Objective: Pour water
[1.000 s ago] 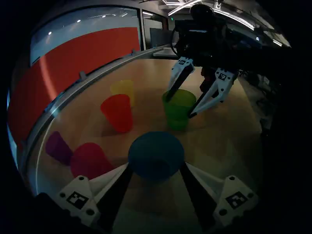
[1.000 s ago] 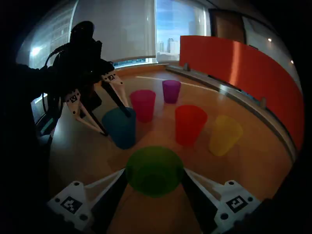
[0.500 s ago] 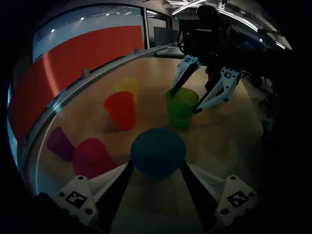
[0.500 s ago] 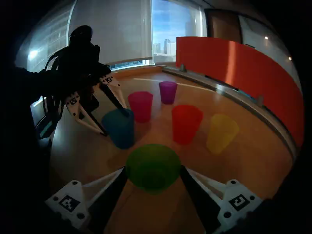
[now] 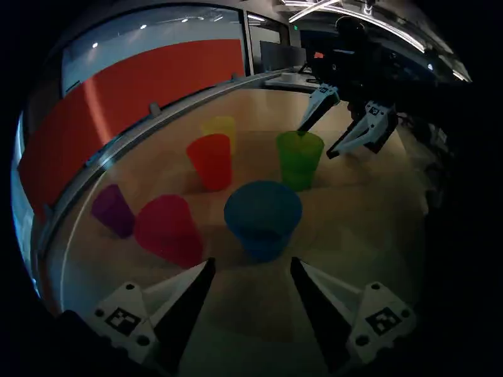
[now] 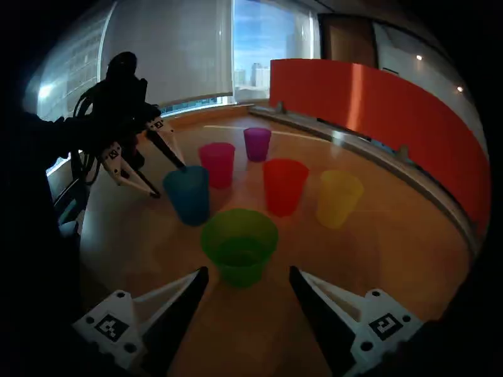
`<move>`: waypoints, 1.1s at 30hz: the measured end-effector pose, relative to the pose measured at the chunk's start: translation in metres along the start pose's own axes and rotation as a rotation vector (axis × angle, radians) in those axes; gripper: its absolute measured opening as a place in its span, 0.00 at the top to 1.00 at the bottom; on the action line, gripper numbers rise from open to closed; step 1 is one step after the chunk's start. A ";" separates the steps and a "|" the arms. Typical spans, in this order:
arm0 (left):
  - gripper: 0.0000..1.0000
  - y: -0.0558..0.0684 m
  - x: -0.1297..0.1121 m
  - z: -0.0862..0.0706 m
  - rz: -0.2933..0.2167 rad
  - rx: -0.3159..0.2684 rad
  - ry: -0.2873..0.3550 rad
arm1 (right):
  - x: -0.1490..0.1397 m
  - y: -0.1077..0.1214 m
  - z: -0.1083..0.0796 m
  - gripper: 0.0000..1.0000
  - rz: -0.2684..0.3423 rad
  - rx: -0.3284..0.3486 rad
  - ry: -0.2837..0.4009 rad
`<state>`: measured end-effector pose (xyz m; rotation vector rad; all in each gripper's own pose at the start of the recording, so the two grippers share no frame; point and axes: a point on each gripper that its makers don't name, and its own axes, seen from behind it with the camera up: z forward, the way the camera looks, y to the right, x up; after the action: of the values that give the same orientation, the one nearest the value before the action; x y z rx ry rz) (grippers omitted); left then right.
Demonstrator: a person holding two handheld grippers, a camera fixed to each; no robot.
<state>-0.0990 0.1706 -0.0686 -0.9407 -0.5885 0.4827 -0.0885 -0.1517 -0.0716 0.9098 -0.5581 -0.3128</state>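
Observation:
In the left gripper view a blue cup stands upright on the wooden table, just beyond my open left gripper, whose fingers no longer reach it. Behind it stands a green cup with my right gripper open and drawn back from it. In the right gripper view the green cup stands just ahead of my open right gripper, apart from the fingers. The blue cup is farther left, with my left gripper open behind it.
Red, yellow, pink and purple cups stand in a loose arc on the table. A red partition runs along the table's far edge. A person's dark sleeves hold both grippers.
Both grippers have drawn back from their cups: the blue cup and the green cup, which sat between the fingers, now stand free on the table ahead of the fingertips.

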 end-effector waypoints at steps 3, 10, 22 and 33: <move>0.11 -0.005 -0.004 -0.005 -0.025 0.025 0.007 | 0.001 0.002 -0.005 0.00 0.010 -0.015 0.010; 0.11 -0.011 -0.004 -0.020 -0.058 0.068 0.044 | 0.002 0.002 -0.014 0.00 0.020 -0.040 0.028; 0.11 -0.034 0.000 -0.055 -0.160 0.212 0.158 | 0.002 0.024 -0.043 0.00 0.087 -0.168 0.099; 0.12 -0.052 -0.002 -0.081 -0.279 0.347 0.267 | 0.012 0.046 -0.069 0.00 0.139 -0.307 0.200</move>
<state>-0.0407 0.0946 -0.0613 -0.5679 -0.3692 0.1937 -0.0379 -0.0859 -0.0639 0.5937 -0.3729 -0.1729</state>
